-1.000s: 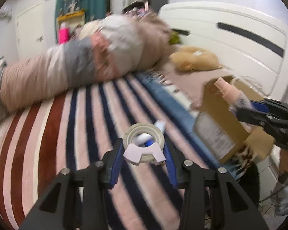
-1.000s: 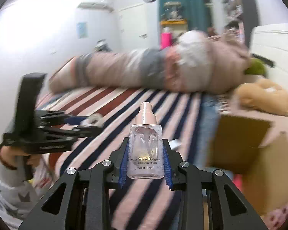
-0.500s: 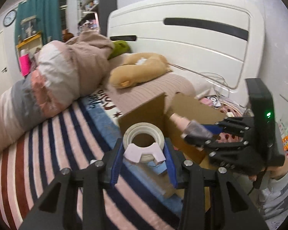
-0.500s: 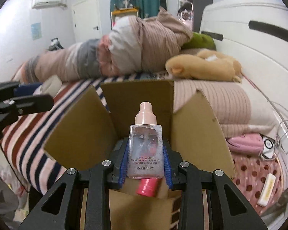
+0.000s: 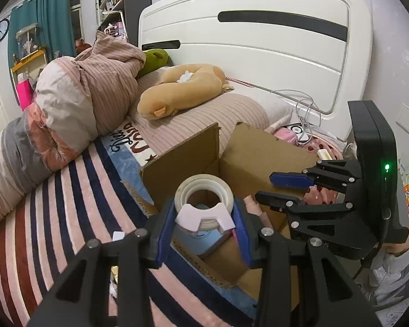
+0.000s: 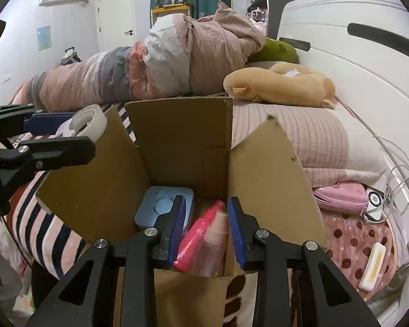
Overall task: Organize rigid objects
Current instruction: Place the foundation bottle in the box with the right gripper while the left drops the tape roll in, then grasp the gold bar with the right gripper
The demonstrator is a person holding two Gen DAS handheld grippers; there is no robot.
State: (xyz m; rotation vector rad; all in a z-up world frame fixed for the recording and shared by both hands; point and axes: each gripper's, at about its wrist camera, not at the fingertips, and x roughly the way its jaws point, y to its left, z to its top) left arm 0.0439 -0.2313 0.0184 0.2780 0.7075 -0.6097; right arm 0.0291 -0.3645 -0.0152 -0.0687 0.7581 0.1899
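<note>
My left gripper [image 5: 204, 231] is shut on a white tape roll [image 5: 204, 199] and holds it over the near edge of an open cardboard box [image 5: 261, 152]. The tape roll also shows in the right wrist view [image 6: 86, 121], at the box's left flap. My right gripper [image 6: 205, 229] is open and empty just above the box [image 6: 182, 141]. Below its jaws lie the clear spray bottle [image 6: 212, 242], a pink bottle [image 6: 196, 234] and a blue case [image 6: 163, 207]. The right gripper also shows in the left wrist view [image 5: 275, 188].
The box stands at the edge of a striped bed [image 5: 54, 204]. A rolled duvet [image 5: 76, 103] and a tan plush toy [image 5: 182, 87] lie behind it. A white headboard [image 5: 259, 46], a pink pouch [image 6: 340, 197] and cables [image 6: 395, 179] are to the right.
My right gripper has opened and the spray bottle has dropped into the box. My left gripper has carried the tape roll from the bed to the box's edge.
</note>
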